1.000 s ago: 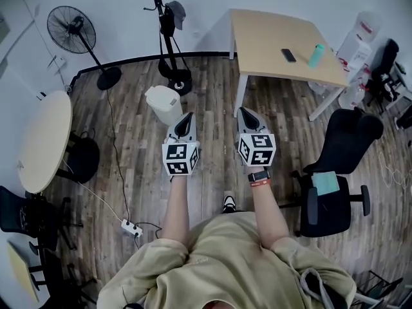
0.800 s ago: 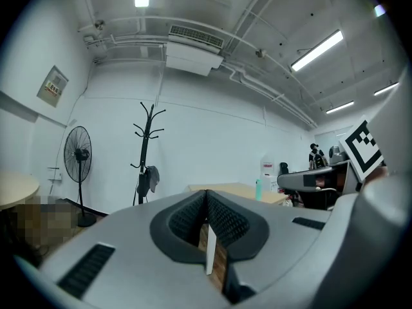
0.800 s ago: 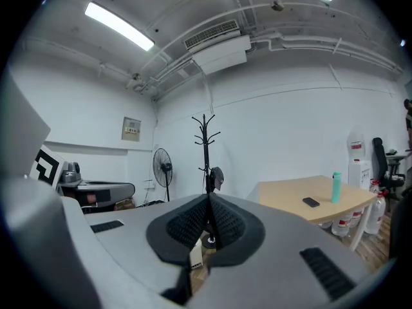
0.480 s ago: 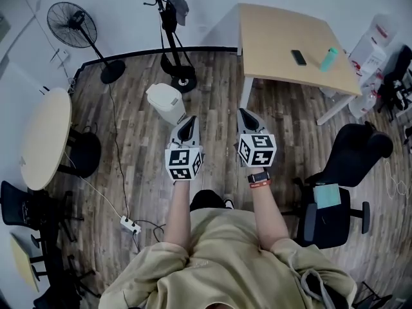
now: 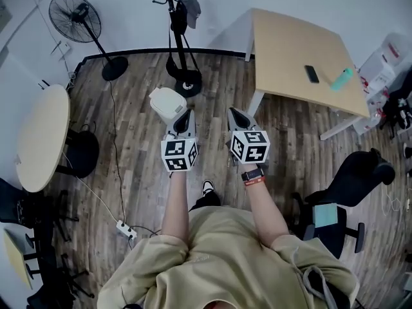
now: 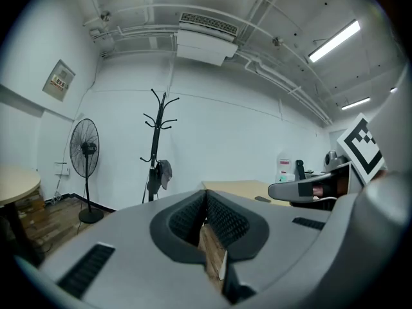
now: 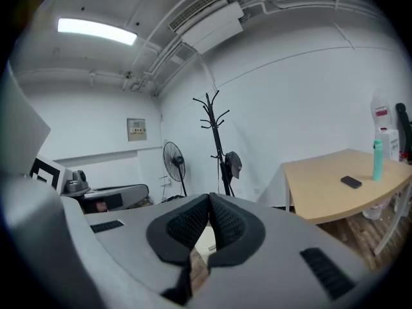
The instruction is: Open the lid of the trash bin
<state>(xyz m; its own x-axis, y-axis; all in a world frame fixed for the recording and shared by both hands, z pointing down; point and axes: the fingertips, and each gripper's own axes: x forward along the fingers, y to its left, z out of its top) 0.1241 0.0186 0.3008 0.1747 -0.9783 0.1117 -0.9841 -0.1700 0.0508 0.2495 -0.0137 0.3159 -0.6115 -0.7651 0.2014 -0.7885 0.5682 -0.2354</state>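
Note:
A small white trash bin (image 5: 167,103) with its lid down stands on the wood floor, just ahead of my left gripper (image 5: 185,116) in the head view. That gripper is shut and empty, its tip close over the bin's near right side. My right gripper (image 5: 233,114) is shut too, empty, level with the left one and to the bin's right. In the left gripper view the jaws (image 6: 206,195) meet at their tips. In the right gripper view the gripper (image 7: 210,199) shows closed pads, and a pale piece of the bin (image 7: 205,239) shows below them.
A coat stand (image 5: 181,42) rises just behind the bin. A standing fan (image 5: 84,26) is at the back left, a round table (image 5: 40,137) at the left. A wooden desk (image 5: 302,60) with a phone and bottle is at the right, an office chair (image 5: 347,195) beside it.
The person has stepped forward: the bin has come from ahead-left of the left gripper to right at its tip. Both grippers stay shut, side by side.

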